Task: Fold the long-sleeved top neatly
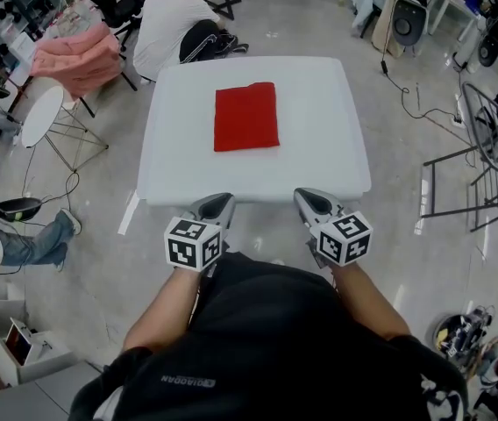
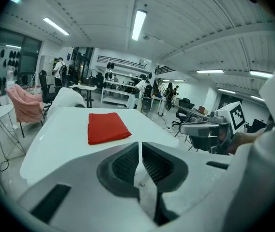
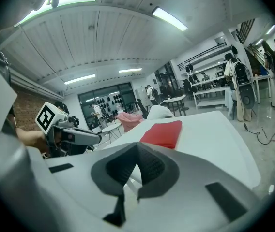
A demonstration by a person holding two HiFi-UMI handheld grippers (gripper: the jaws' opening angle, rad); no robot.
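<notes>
The long-sleeved top (image 1: 246, 117) is red and lies folded into a flat rectangle in the middle of the white table (image 1: 319, 152). It also shows as a red pad in the left gripper view (image 2: 107, 127) and the right gripper view (image 3: 162, 133). Both grippers hover side by side at the table's near edge, well short of the top. My left gripper (image 1: 218, 203) (image 2: 140, 146) has its jaws together, with only a thin slit and nothing between them. My right gripper (image 1: 310, 200) (image 3: 137, 146) is shut and empty.
A person in a white shirt (image 1: 174, 33) crouches behind the table's far left corner. A pink cloth (image 1: 74, 55) hangs over a chair beside a small round white table (image 1: 40, 117). A metal rack (image 1: 486, 147) and floor cables stand to the right.
</notes>
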